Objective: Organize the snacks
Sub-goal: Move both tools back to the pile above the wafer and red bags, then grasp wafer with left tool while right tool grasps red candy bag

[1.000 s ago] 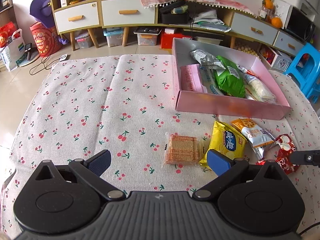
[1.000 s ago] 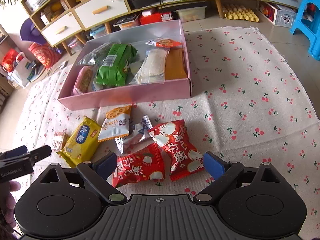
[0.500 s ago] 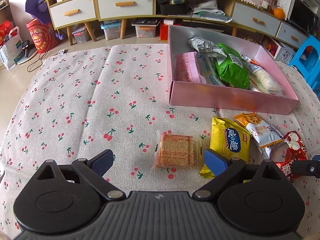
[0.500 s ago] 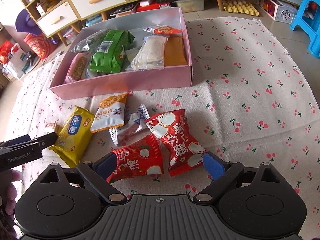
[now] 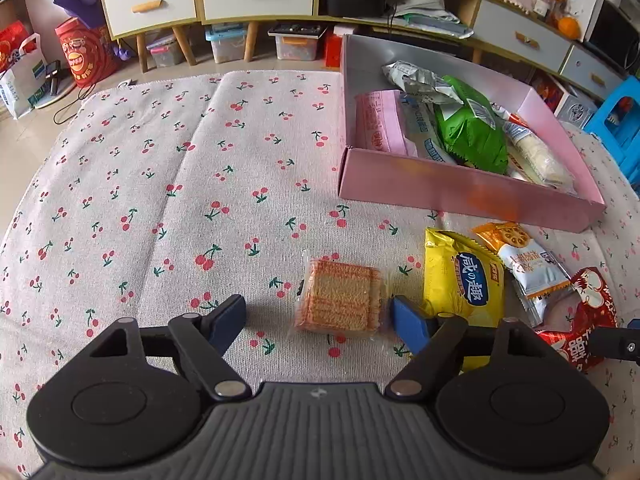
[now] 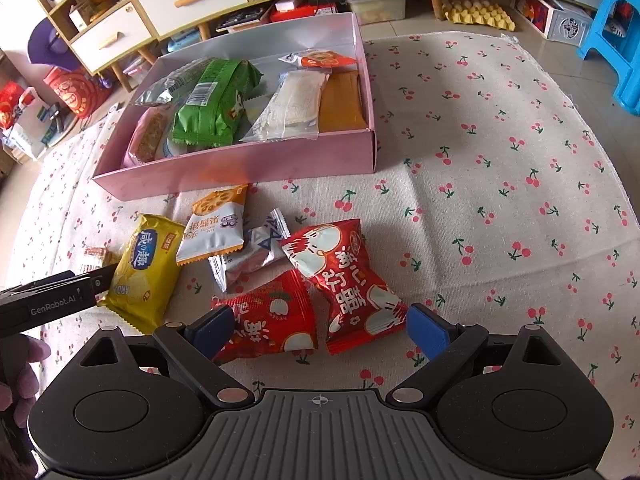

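Left wrist view: the left gripper [image 5: 318, 316] hangs low over the cherry-print cloth [image 5: 160, 184] with its jaws spread wide, the clear-wrapped biscuit pack [image 5: 340, 300] lying between the blue fingertips, nearer the right one, with nothing gripped. Just right of it lie the yellow chip bag [image 5: 464, 280] and an orange-and-white cracker packet [image 5: 524, 256], both near the front wall of the pink box [image 5: 460, 196], which sits toward the cloth's far edge and holds a green bag [image 5: 472, 136] among other packets. In the right wrist view, the right gripper [image 6: 318, 328] is also wide open, straddling two red snack bags [image 6: 344, 276] on the cloth without clamping them.
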`<state>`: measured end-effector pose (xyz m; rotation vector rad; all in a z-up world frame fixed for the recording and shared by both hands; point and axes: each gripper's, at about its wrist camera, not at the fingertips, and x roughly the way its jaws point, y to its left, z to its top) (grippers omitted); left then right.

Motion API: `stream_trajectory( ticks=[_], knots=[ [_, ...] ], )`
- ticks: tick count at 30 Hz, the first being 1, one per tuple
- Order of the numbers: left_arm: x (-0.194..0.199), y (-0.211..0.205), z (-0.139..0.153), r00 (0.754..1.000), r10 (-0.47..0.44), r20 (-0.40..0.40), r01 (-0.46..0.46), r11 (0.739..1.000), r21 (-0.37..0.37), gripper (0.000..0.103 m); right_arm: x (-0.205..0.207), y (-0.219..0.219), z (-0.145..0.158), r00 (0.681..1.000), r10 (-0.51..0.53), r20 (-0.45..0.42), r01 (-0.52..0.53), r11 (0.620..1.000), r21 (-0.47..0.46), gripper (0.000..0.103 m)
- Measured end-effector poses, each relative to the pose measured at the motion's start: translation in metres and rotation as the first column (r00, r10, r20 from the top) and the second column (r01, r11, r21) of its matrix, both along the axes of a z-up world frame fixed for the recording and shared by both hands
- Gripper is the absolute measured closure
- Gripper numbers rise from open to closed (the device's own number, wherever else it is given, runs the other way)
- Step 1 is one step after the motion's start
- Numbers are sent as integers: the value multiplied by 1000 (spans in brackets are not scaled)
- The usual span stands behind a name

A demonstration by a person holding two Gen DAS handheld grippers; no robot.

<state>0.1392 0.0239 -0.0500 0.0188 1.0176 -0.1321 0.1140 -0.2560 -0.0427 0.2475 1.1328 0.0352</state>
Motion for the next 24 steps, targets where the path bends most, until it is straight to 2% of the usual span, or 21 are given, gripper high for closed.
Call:
stream_trajectory(
  ticks=[4, 7, 13, 24],
  knots=[
    [-1, 4, 4, 1000, -2, 2, 2, 1000, 6, 55, 2, -5, -1, 1000, -16, 0, 16, 1000, 10, 8],
    [0, 8, 5, 1000, 5, -7, -5, 1000, -4, 59, 5, -10, -2, 999, -38, -6, 38, 999, 16, 8],
    [3, 18, 6, 999, 31, -32, -32, 999, -36, 61, 8, -24, -5, 992, -120, -28, 121, 991, 61, 8],
    [3, 21, 6, 998, 36, -48, -39, 998, -54, 61, 11, -32, -9, 986, -166, -21, 167, 986, 10, 9]
  ],
)
